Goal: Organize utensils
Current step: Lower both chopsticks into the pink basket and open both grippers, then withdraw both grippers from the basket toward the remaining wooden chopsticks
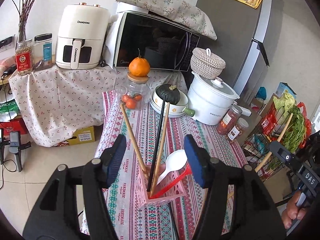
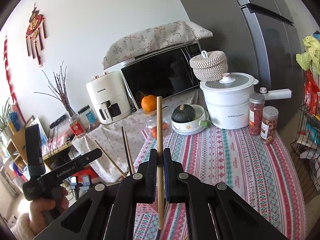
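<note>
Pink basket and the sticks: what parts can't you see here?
- Pink basket: in the left wrist view its base sits behind the gripper's frame; the right wrist view shows just a corner.
- Held chopstick: the closed right gripper covers its middle.
- Red utensil: its head hides behind the blue pad.

My left wrist view looks steeply down, close over the table (image 1: 144,124); my right sits lower, perhaps slightly farther back, facing the wall. Both share the microwave (image 1: 156,42) (image 2: 160,74).
</note>
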